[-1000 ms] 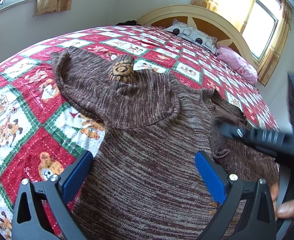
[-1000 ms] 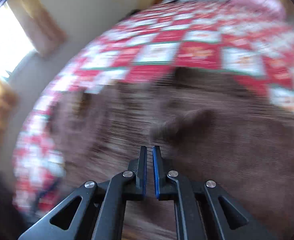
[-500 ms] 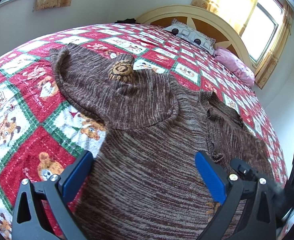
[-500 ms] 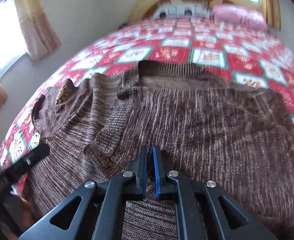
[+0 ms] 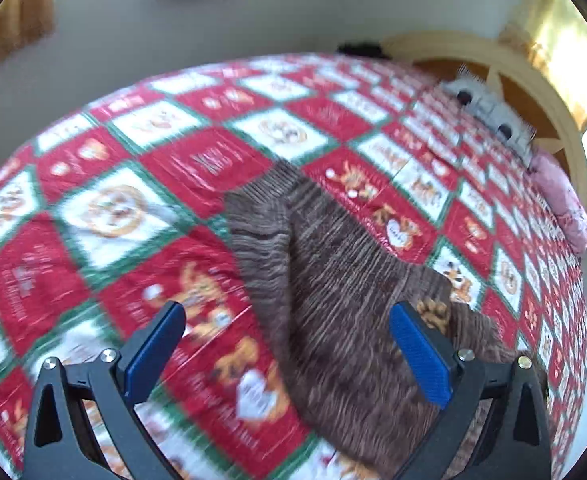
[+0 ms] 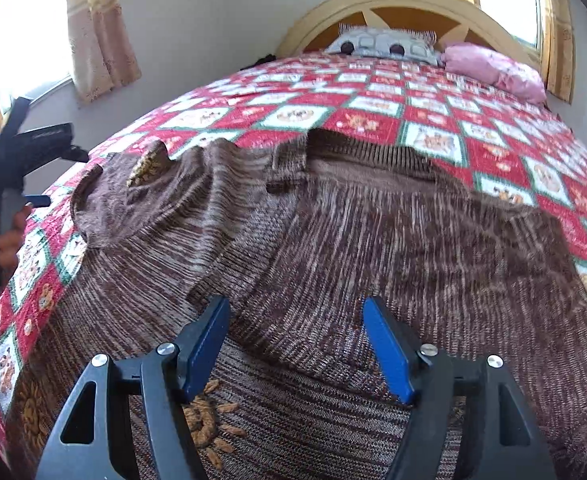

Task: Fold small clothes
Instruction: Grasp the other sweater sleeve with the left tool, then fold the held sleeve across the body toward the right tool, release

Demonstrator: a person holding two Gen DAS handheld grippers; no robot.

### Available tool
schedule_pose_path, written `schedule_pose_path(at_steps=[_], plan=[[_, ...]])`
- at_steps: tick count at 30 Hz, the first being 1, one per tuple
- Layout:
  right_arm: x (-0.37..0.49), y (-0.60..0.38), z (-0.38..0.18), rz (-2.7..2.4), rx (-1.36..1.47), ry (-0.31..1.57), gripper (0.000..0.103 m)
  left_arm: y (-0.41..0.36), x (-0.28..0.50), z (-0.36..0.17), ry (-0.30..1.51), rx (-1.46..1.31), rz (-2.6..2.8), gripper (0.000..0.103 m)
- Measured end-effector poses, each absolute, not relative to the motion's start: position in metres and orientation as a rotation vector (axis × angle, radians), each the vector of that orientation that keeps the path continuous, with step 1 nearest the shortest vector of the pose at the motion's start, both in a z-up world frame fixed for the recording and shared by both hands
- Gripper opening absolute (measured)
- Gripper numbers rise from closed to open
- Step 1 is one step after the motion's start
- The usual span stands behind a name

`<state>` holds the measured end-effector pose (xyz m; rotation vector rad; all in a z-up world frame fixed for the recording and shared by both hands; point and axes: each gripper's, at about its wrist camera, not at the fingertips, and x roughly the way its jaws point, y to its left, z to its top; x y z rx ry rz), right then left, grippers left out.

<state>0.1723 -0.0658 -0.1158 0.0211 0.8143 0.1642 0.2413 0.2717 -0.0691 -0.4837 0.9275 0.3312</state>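
Left claw (image 5: 287,354) open, blurry brown sweater (image 5: 333,300), quilt (image 5: 93,216)

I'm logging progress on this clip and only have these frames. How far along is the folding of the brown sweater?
Early. Done: the brown knit sweater lies on the patchwork bedspread with one sleeve folded across its body. In hand: nothing; the right gripper has just been opening above the knit, empty, and the left gripper stands open over the other sleeve. Left: that sleeve, the hood, then folding the body.

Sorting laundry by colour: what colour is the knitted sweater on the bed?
Mottled brown and cream knit sweater, with golden-brown embroidered motifs; clearest in the right wrist view.
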Motion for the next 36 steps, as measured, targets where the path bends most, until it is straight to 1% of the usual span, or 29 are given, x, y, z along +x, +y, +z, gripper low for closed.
schedule_pose_path(at_steps=[3,4,5,7,9,10,11,12,13,14,17,22,24,27,31,34,36], plan=[[0.172,-0.066,-0.116,0.163,0.021,0.811,0.070,0.266,0.262,-0.083,0.967,-0.427,0.406,0.103],[0.172,-0.066,-0.117,0.162,0.018,0.810,0.070,0.268,0.266,-0.089,0.990,-0.428,0.439,0.101],[0.172,-0.066,-0.117,0.161,0.016,0.809,0.070,0.272,0.267,-0.096,1.010,-0.447,0.458,0.097],[0.172,-0.066,-0.117,0.161,0.018,0.806,0.070,0.274,0.260,-0.096,0.973,-0.440,0.487,0.092],[0.172,-0.067,-0.117,0.163,0.022,0.804,0.070,0.272,0.253,-0.096,0.953,-0.399,0.524,0.070],[0.173,-0.067,-0.117,0.164,0.026,0.802,0.070,0.273,0.249,-0.096,0.934,-0.395,0.530,0.063],[0.172,-0.067,-0.117,0.165,0.030,0.801,0.070,0.275,0.244,-0.095,0.907,-0.405,0.522,0.044],[0.172,-0.068,-0.117,0.166,0.033,0.799,0.070,0.279,0.238,-0.094,0.874,-0.432,0.488,0.013],[0.171,-0.069,-0.116,0.165,0.039,0.794,0.070,0.284,0.235,-0.093,0.852,-0.475,0.423,0.009],[0.170,-0.070,-0.115,0.164,0.045,0.787,0.070,0.287,0.231,-0.093,0.839,-0.504,0.384,0.009],[0.168,-0.077,-0.111,0.163,0.081,0.762,0.070,0.282,0.230,-0.083,0.798,-0.479,0.309,0.009],[0.156,-0.097,-0.091,0.156,0.179,0.691,0.070,0.250,0.228,-0.035,0.682,-0.405,0.197,0.008],[0.148,-0.112,-0.079,0.132,0.244,0.662,0.070,0.218,0.221,-0.011,0.629,-0.357,0.104,0.008],[0.137,-0.137,-0.064,0.092,0.344,0.641,0.070,0.165,0.204,0.009,0.593,-0.266,-0.046,0.008],[0.124,-0.163,-0.062,0.016,0.414,0.654,0.070,0.072,0.167,-0.003,0.620,-0.157,-0.263,0.008],[0.114,-0.174,-0.072,-0.026,0.430,0.680,0.070,0.016,0.147,-0.029,0.668,-0.070,-0.362,0.009],[0.110,-0.179,-0.082,-0.035,0.452,0.710,0.070,-0.010,0.147,-0.058,0.759,-0.025,-0.385,0.009]])
